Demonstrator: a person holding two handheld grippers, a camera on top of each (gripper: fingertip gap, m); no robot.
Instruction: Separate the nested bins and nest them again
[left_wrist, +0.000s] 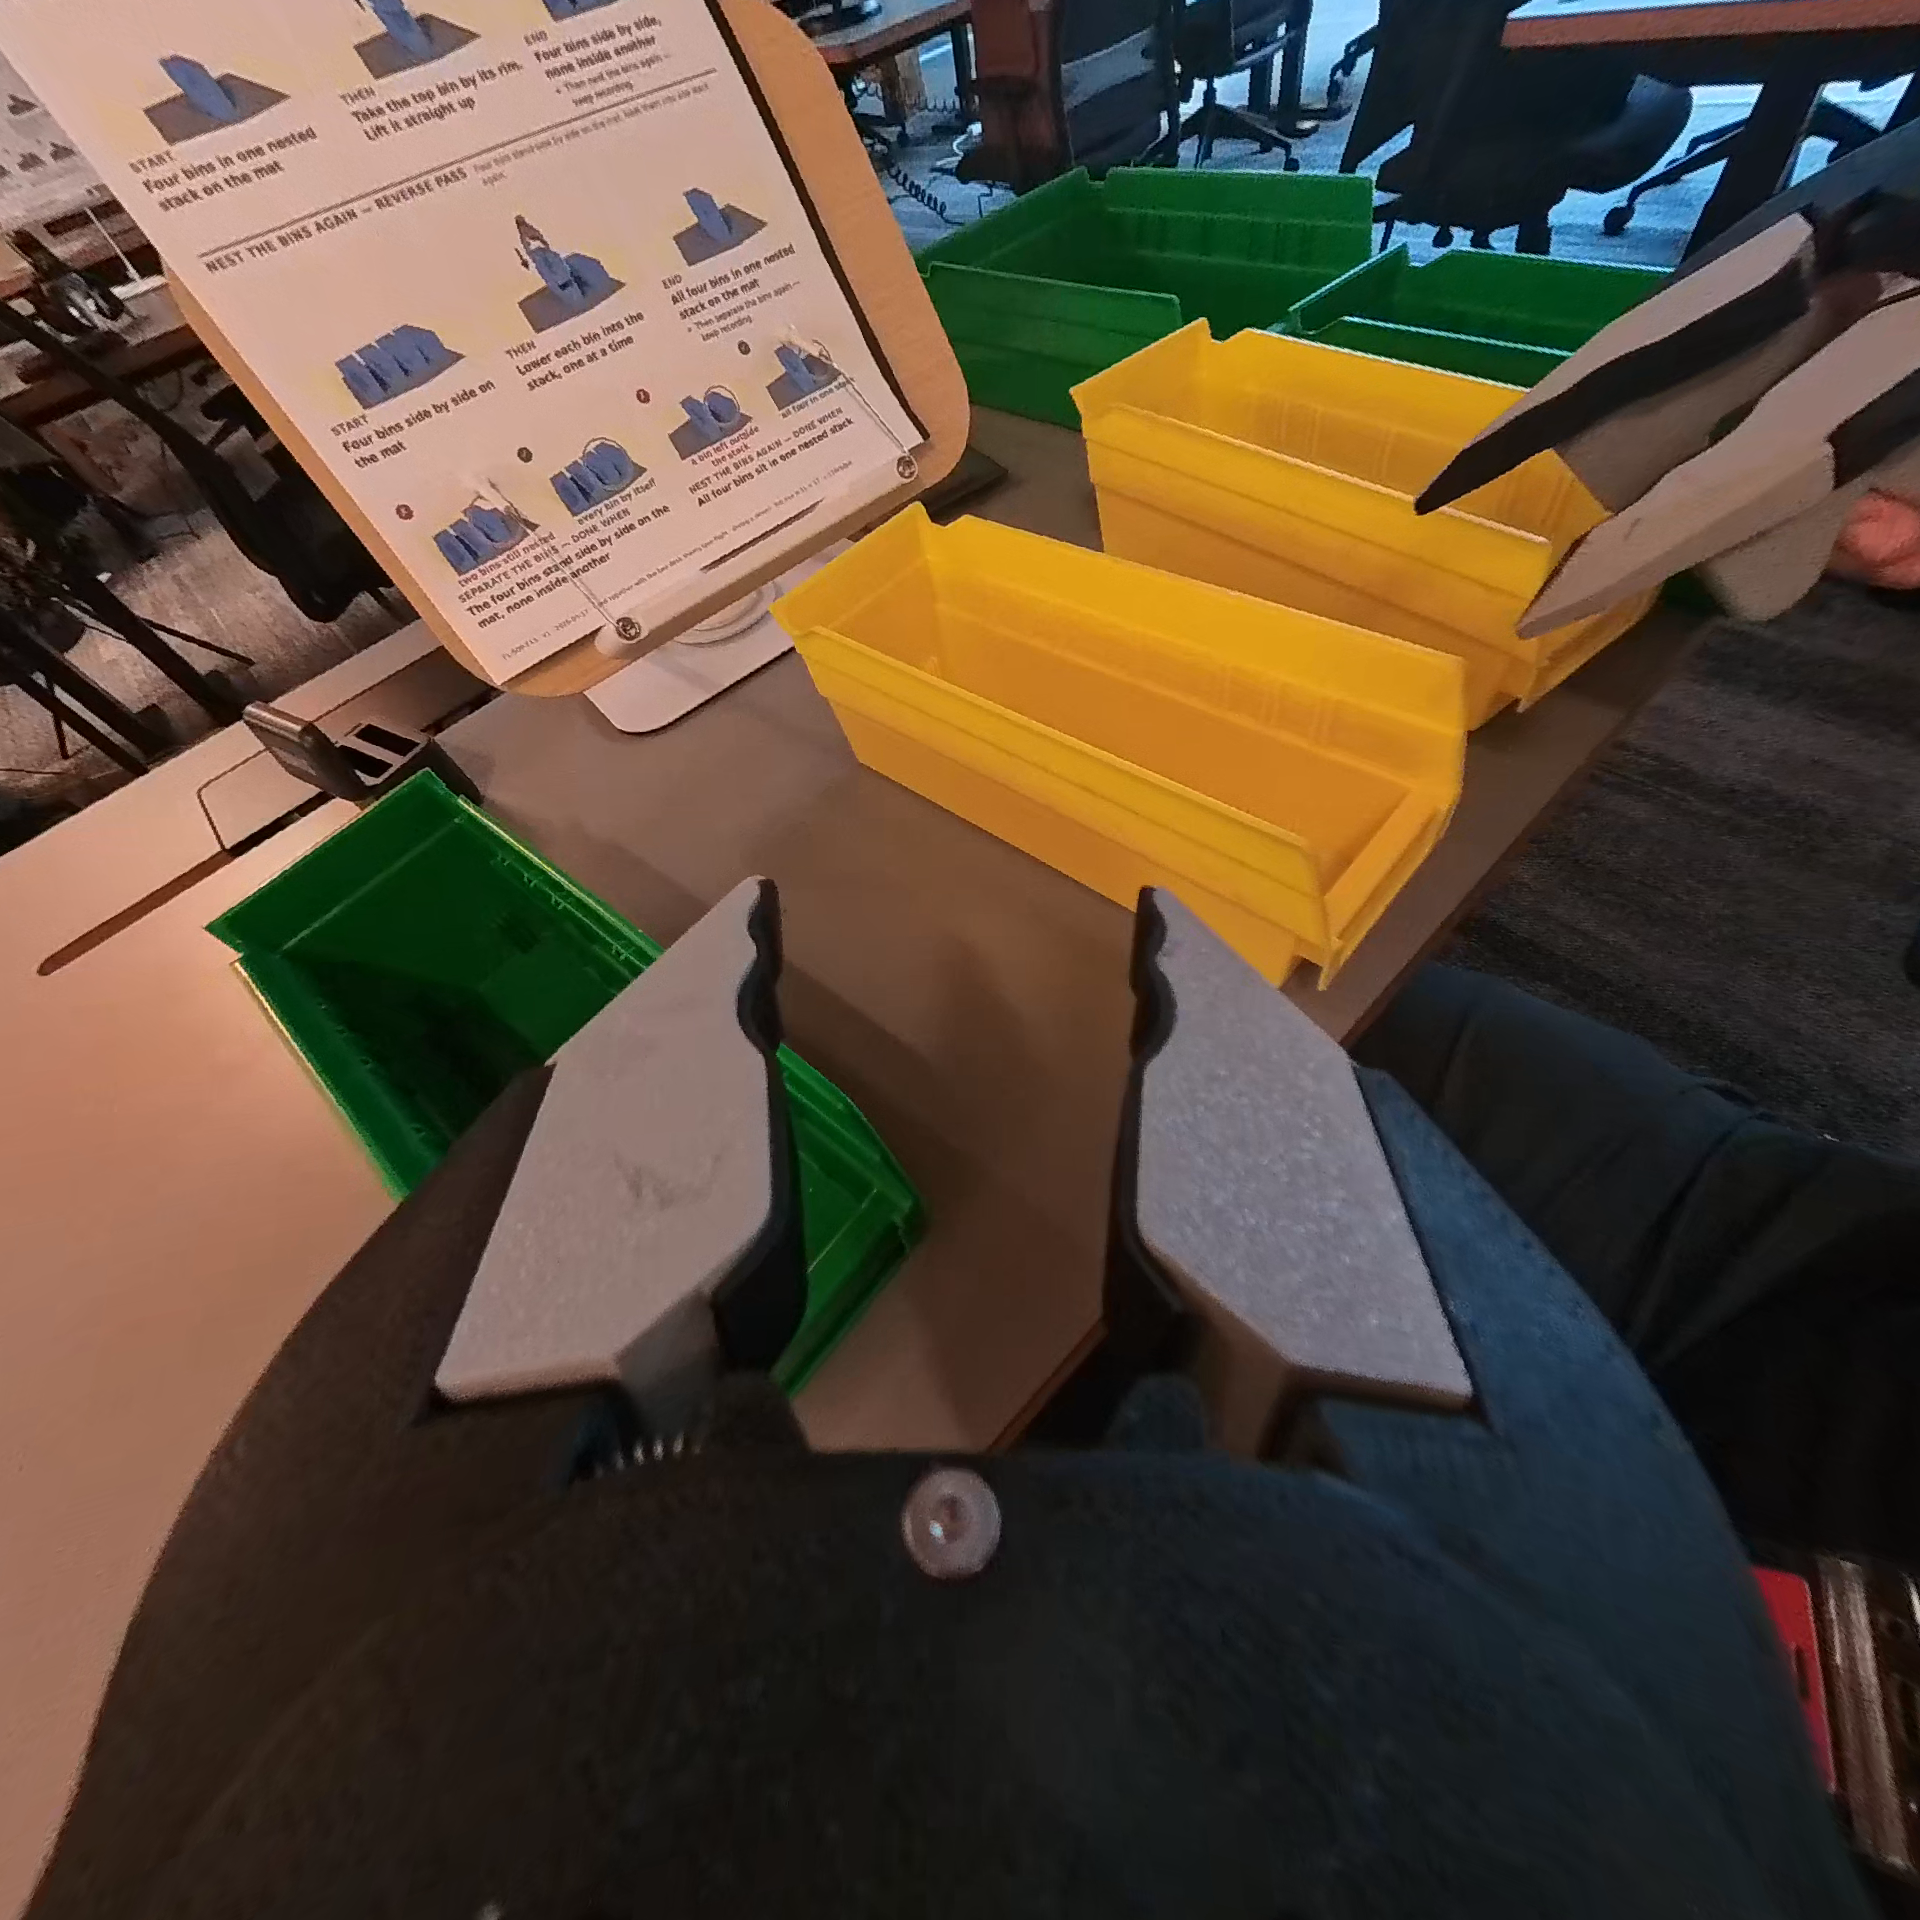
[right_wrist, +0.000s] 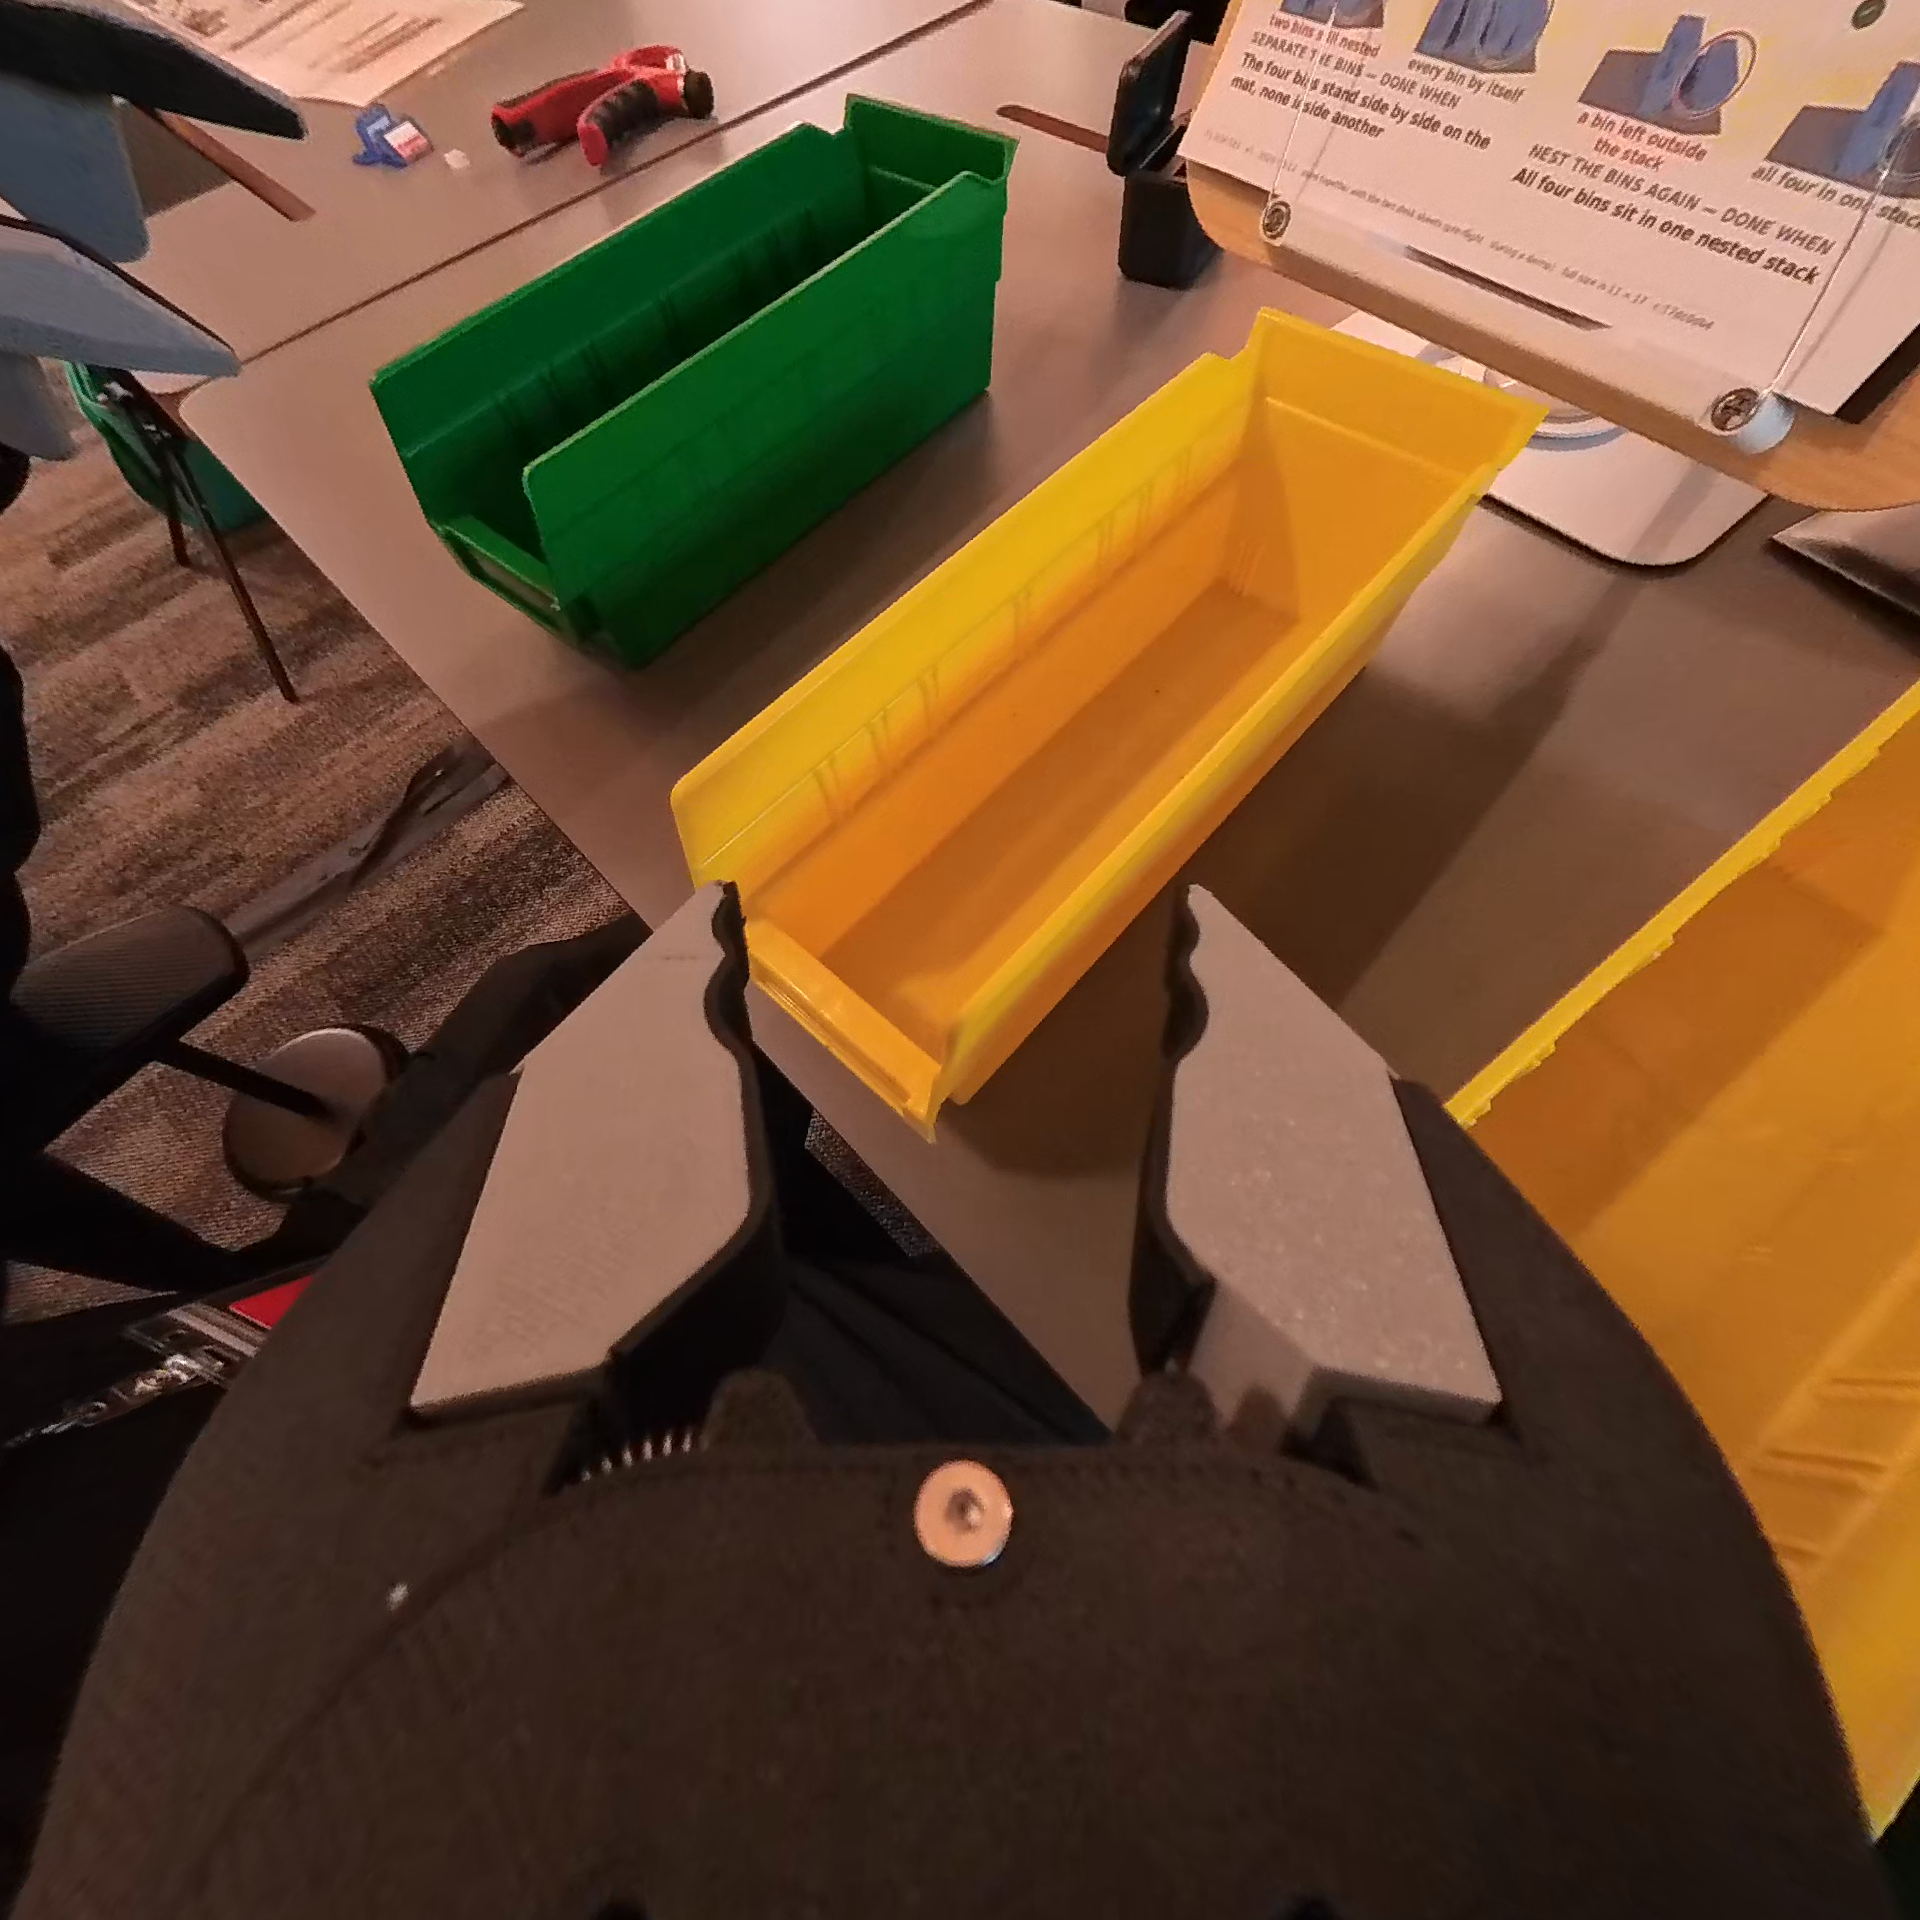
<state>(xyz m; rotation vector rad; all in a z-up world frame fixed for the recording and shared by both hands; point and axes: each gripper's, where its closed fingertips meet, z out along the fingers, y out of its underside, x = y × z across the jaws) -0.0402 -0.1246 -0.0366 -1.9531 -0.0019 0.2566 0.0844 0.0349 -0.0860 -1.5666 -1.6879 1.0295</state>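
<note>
Each gripper is built on a broad black textured body, rounded like a fan. On the left gripper (left_wrist: 951, 914), two grey wedge-shaped fingers (left_wrist: 644, 1122) are edged inside with wavy black pads. A silver screw (left_wrist: 951, 1522) is set in the body just behind the fingers, and a small coiled spring (left_wrist: 660, 1446) is seen beside it. The right gripper (right_wrist: 956, 914) is made alike, with grey fingers (right_wrist: 1288, 1174), a silver screw (right_wrist: 963, 1512) and a spring (right_wrist: 649, 1446). Dark trousers (left_wrist: 1621, 1174) are worn.

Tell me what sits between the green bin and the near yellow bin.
Nothing: in the right wrist view, only bare grey table separates the green bin from the near yellow bin; the two stand apart, side by side.
</note>
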